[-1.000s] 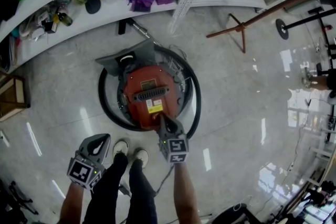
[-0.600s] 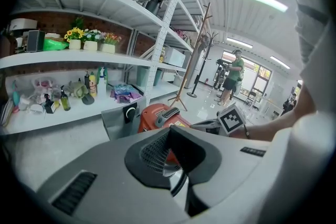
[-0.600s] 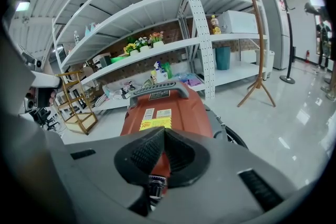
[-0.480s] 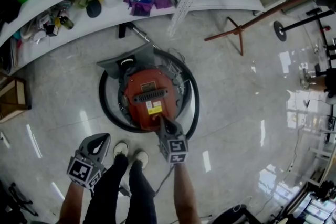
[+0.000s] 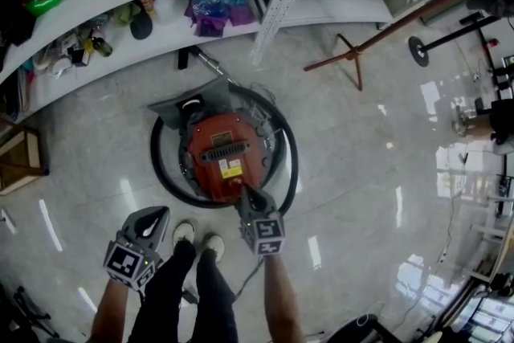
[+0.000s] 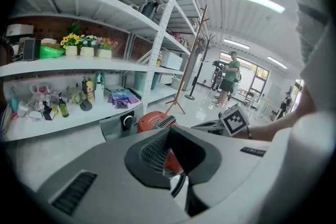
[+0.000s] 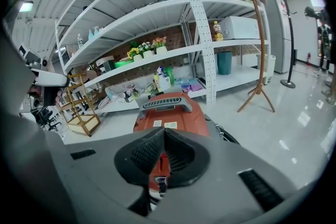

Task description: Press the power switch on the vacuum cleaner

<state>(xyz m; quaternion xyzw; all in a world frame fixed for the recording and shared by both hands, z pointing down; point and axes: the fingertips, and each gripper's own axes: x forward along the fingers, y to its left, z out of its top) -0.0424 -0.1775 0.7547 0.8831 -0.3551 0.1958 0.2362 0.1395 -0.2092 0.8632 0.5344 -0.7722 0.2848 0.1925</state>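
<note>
Right gripper (image 5: 244, 189): jaws shut on nothing, tip down at the near edge of the red vacuum cleaner (image 5: 227, 150) | left gripper (image 5: 158, 213): I see it shut too, empty, off to the side above my shoes (image 5: 185, 232) | vacuum cleaner on the floor (image 5: 361, 173), ringed by its black hose (image 5: 294, 163), below the shelves (image 5: 321, 0).

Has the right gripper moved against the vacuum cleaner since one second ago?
No. The right gripper keeps its tip at the near edge of the vacuum cleaner, as before; only the view shifted.
</note>
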